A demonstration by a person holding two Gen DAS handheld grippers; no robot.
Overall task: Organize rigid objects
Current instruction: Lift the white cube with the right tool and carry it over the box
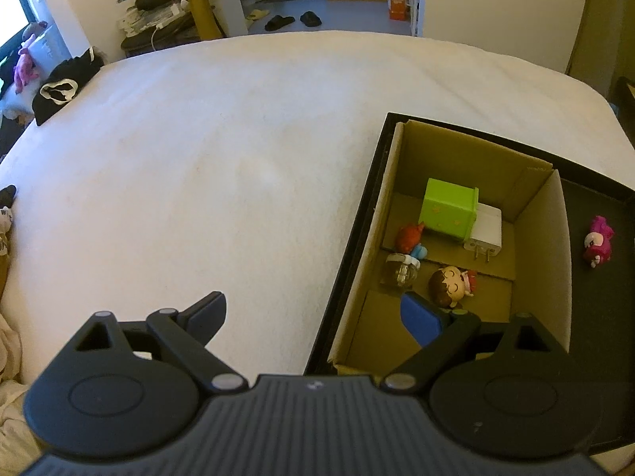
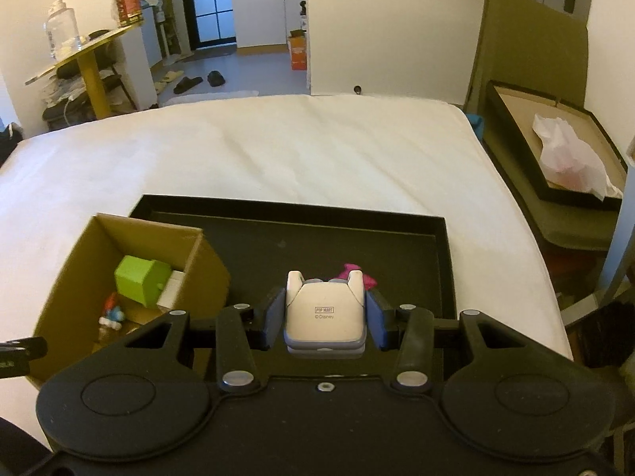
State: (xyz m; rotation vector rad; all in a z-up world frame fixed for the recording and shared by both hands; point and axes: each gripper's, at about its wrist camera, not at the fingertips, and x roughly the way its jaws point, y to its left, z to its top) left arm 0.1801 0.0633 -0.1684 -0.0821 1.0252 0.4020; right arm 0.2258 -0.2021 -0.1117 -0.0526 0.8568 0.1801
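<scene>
In the right wrist view my right gripper (image 2: 324, 315) is shut on a white toy figure base (image 2: 324, 319) marked Pop Mart, held above the black tray (image 2: 440, 246). A pink toy (image 2: 352, 269) peeks out behind it on the tray floor. The cardboard box (image 2: 206, 273) at the tray's left end holds a green cube (image 2: 139, 277), a white charger (image 2: 172, 289) and a red-and-blue figure (image 2: 112, 311). In the left wrist view my left gripper (image 1: 317, 317) stands open over the box's near left rim. The box (image 1: 539, 230) also shows a big-headed doll (image 1: 450, 285) and a clear small bottle (image 1: 399, 273).
The tray (image 1: 357, 230) lies on a white bed (image 1: 198, 166); the pink toy (image 1: 598, 245) rests right of the box. Black clothing (image 1: 59, 87) lies at the bed's far left corner. Another shallow box with white paper (image 2: 567, 154) stands right of the bed.
</scene>
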